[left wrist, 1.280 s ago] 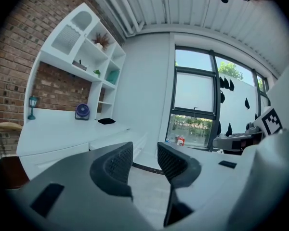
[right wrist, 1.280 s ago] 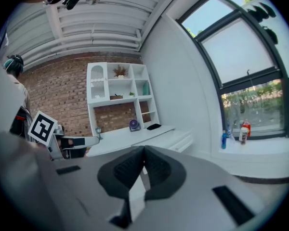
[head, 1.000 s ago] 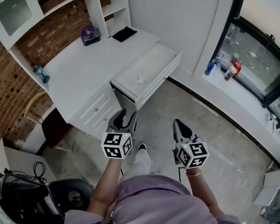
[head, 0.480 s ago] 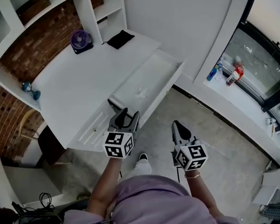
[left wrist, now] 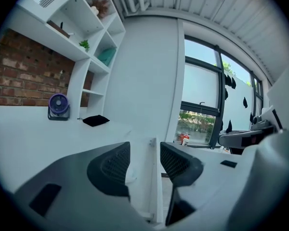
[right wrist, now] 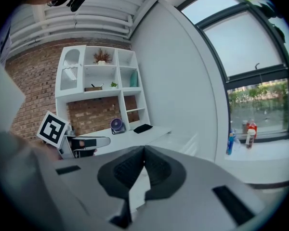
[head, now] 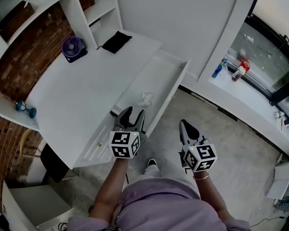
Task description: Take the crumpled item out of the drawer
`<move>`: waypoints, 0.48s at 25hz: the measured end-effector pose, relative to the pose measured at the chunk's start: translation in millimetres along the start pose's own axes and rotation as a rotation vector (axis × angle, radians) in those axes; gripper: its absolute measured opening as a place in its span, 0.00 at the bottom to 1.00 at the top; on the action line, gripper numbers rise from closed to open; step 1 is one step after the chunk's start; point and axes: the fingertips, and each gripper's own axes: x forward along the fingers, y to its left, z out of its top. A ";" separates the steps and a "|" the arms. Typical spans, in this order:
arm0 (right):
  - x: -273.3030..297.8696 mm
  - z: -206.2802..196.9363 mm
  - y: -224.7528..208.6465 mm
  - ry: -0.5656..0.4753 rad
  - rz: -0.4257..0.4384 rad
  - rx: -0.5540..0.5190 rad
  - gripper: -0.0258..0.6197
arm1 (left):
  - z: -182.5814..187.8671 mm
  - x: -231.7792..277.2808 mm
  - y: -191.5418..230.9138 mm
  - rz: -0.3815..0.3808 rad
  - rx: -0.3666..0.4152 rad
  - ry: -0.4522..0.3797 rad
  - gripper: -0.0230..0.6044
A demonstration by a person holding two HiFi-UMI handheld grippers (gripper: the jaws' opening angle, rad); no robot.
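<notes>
A small crumpled white item (head: 145,99) lies in the open white drawer (head: 176,88), which is pulled out from the desk (head: 77,95). My left gripper (head: 134,111) hovers at the drawer's near end, just short of the item, with its jaws open and nothing between them. In the left gripper view the left gripper (left wrist: 144,163) looks along the drawer (left wrist: 145,177). My right gripper (head: 183,124) hangs shut over the floor to the right of the drawer. The right gripper view shows the right gripper (right wrist: 143,151) with its tips touching and holding nothing.
A purple fan (head: 71,47) and a black cloth (head: 115,41) sit at the desk's far end, below white shelves. A teal object (head: 24,107) stands at the desk's left edge. Bottles (head: 240,71) line the window sill at right. Grey floor (head: 221,143) lies right of the drawer.
Both grippers have come closer to the drawer. The left one now reaches the drawer's near end, close to the crumpled item. Its jaws stay open and the right stays shut.
</notes>
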 end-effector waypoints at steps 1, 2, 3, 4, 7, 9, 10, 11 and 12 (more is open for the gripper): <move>2.8 0.3 -1.0 0.002 -0.003 0.001 0.04 | -1.2 3.8 2.3 -0.001 0.002 0.006 0.33; 5.5 0.4 -2.4 0.005 -0.005 0.003 0.04 | -2.7 7.7 4.3 -0.002 0.003 0.012 0.33; 8.0 0.3 -4.4 0.008 -0.007 0.004 0.04 | -4.4 12.1 6.0 -0.001 0.004 0.019 0.33; 10.3 0.0 -6.6 0.011 -0.009 0.004 0.04 | -6.4 16.9 7.4 -0.001 0.005 0.026 0.33; 19.3 -0.6 -12.5 0.019 -0.011 0.006 0.04 | -12.5 32.1 12.2 -0.001 0.006 0.052 0.33; 27.1 0.3 -15.1 0.021 -0.008 0.010 0.04 | -15.5 41.8 15.9 -0.002 0.003 0.068 0.33; 31.2 1.5 -16.8 0.022 -0.006 0.011 0.04 | -16.4 46.8 17.6 -0.002 0.000 0.075 0.33; 35.5 3.3 -18.7 0.021 -0.004 0.011 0.04 | -17.2 52.2 19.2 -0.001 -0.003 0.082 0.33; 39.9 5.3 -21.0 0.019 -0.002 0.011 0.04 | -18.1 58.1 20.7 0.000 -0.007 0.089 0.33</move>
